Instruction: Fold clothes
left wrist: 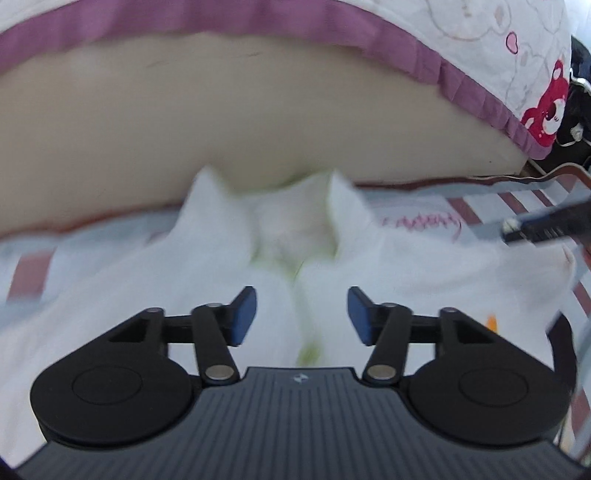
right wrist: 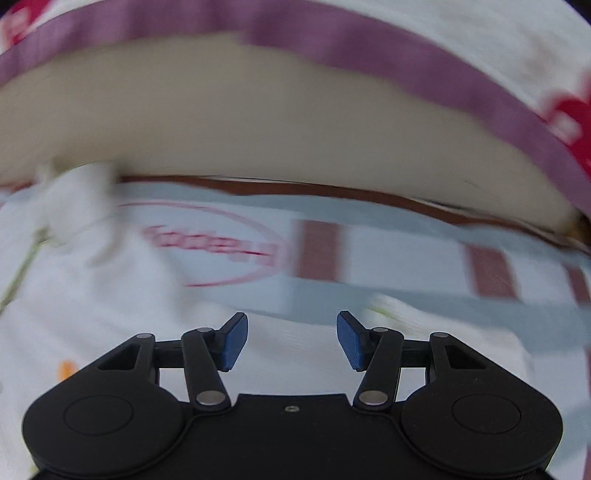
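White garment (left wrist: 155, 280) is seen spread across the checked sheet (right wrist: 406, 258), blurred in both views; its collar end is bunched up toward the beige surface (left wrist: 221, 122), with a thin green line running down the middle. Left gripper (left wrist: 301, 315) is held over the cloth with blue pads (left wrist: 244, 314) apart and nothing pinched between them, so it is released. Right gripper (right wrist: 291, 341) is likewise spread, blue pads (right wrist: 235, 341) clear of fabric, only white cloth and sheet lying below the gap. Red circular print (right wrist: 218, 247) on the sheet is partly covered by the garment's edge in the right wrist view. Small orange mark (right wrist: 66, 369) is seen on the cloth at lower left. White quilt (left wrist: 509, 48) with a purple frill (left wrist: 258, 22) and a red bear print (left wrist: 546, 107) is draped along the top, overhanging the beige surface. Dark objects (left wrist: 580, 92) are crowded at the far right edge of the left wrist view, too blurred to be identified. Part of the other gripper is seen entering there from the right, above the garment's corner. Nothing is seen blocking either gripper's path to the cloth.
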### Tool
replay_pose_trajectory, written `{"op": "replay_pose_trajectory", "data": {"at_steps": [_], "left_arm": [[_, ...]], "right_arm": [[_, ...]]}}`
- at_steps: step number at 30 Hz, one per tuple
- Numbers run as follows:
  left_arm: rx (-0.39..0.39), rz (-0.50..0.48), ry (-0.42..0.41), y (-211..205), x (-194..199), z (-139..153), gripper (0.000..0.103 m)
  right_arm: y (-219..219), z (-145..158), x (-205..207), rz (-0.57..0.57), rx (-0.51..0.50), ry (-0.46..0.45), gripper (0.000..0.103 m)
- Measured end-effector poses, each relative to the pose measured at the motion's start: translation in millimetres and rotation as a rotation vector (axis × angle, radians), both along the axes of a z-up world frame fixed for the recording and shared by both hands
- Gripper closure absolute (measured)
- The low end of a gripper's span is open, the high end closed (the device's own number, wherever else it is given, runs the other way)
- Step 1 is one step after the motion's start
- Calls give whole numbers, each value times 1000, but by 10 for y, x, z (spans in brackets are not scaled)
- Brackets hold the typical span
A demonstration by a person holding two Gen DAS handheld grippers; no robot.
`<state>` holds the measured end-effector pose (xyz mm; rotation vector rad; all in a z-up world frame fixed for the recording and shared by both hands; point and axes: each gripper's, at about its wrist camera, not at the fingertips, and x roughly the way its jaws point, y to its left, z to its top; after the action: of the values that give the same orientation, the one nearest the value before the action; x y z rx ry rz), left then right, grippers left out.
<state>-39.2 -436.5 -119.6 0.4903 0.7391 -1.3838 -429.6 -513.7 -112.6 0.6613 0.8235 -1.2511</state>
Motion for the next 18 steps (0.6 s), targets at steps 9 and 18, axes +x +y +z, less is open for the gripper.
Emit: {"op": "replay_pose_trajectory", "data": {"at_steps": [9,18], "left_arm": [[66,16,-63,-1112,-168,-396,36],[-139,132,-350,-1229,-193,-231,99]], "right_arm": [[350,-103,-1270,-349,-79,58,36],[600,-554,-1990,-649,38,-508,36]]}}
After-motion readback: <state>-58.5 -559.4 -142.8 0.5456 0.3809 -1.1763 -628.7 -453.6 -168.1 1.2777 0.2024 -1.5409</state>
